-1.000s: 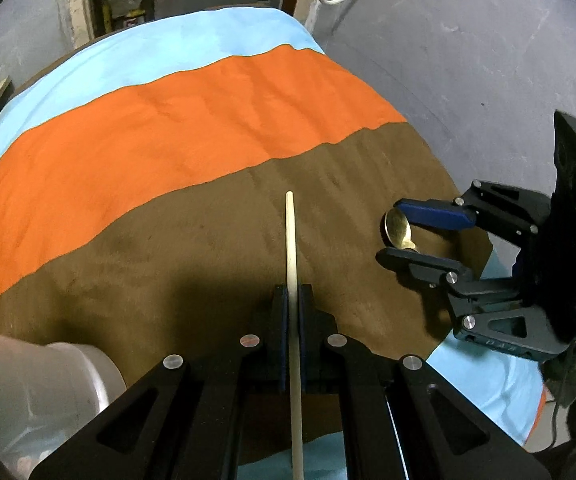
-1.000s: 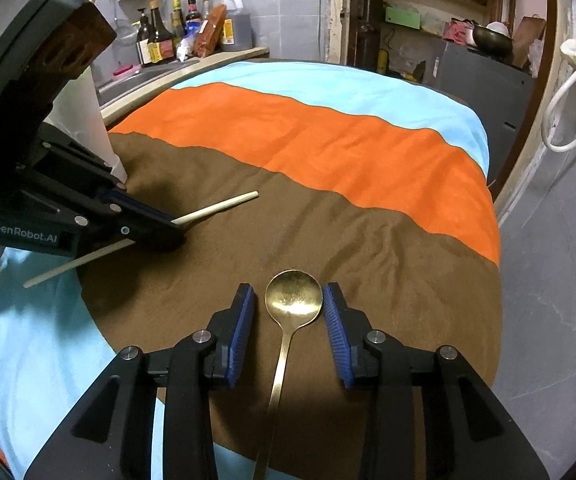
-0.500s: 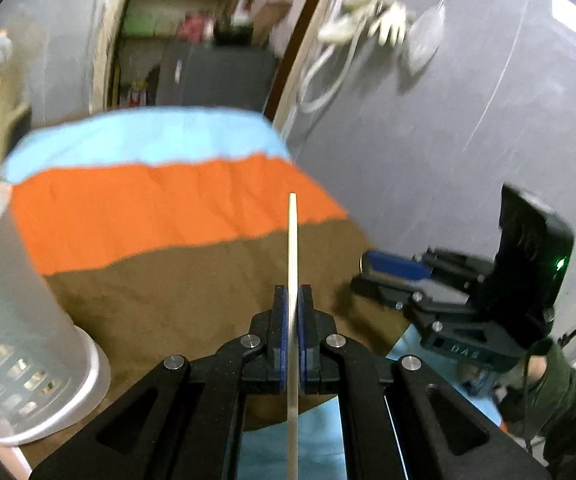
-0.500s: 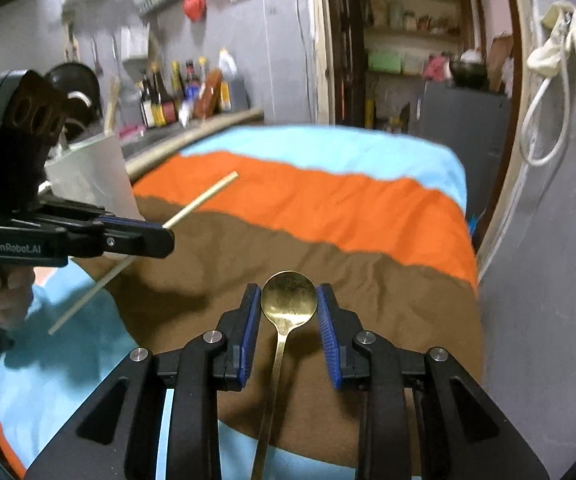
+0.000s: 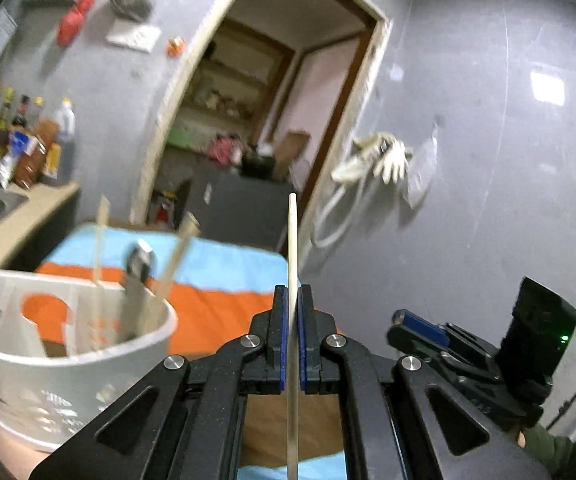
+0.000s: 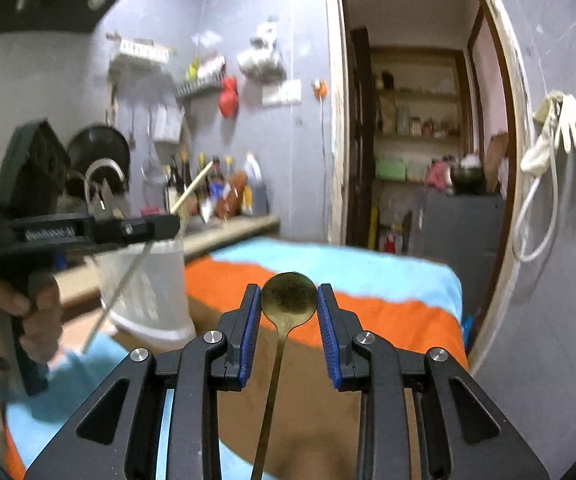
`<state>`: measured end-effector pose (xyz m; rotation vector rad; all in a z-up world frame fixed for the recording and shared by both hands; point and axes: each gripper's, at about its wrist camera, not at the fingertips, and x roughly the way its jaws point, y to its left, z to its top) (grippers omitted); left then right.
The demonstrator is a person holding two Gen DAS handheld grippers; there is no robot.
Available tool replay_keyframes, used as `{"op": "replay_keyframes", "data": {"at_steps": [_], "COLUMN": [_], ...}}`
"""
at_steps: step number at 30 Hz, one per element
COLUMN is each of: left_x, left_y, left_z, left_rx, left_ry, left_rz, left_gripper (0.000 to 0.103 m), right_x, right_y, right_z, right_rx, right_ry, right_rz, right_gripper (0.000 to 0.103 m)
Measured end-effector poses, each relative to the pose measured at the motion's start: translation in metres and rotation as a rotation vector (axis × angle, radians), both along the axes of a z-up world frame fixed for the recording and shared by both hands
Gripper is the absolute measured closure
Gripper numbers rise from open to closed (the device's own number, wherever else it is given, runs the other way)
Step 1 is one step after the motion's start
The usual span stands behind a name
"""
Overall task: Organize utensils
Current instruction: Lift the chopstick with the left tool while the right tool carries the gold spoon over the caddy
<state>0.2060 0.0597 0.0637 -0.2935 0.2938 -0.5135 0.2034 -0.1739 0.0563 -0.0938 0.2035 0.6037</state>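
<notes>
My left gripper (image 5: 292,300) is shut on a pale wooden chopstick (image 5: 292,240) that points up and forward, raised above the table. A white utensil holder (image 5: 67,344) stands to its left with chopsticks and a metal utensil in it. My right gripper (image 6: 288,300) is shut on the bowl of a brass spoon (image 6: 288,296), lifted off the cloth, its handle running down between the fingers. The left gripper (image 6: 159,226) with its chopstick (image 6: 191,190) also shows at the left of the right wrist view, in front of the holder (image 6: 147,292).
The table carries a striped cloth (image 6: 368,304) of blue, orange and brown. A counter with bottles (image 6: 223,196) and a sink runs behind at the left. A doorway (image 6: 420,140) and a grey wall lie beyond the table.
Both grippers have risen from the cloth and tilted upward, each keeping its utensil. The left one has swung toward the white holder, which now shows close at its left.
</notes>
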Motion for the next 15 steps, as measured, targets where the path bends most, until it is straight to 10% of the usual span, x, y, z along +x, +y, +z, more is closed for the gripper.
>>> {"op": "replay_keyframes", "data": {"at_steps": [15], "left_x": [-0.025], "left_y": [0.063], "left_z": [0.047], "left_rx": [0.062], "left_ry": [-0.218], "left_rz": [0.247], "left_gripper": [0.101], "right_x": [0.012], "right_y": [0.068], "right_z": [0.064], "right_rx": [0.203], "right_ry": [-0.173], "right_rz": [0.131], "right_gripper": [0.077]}}
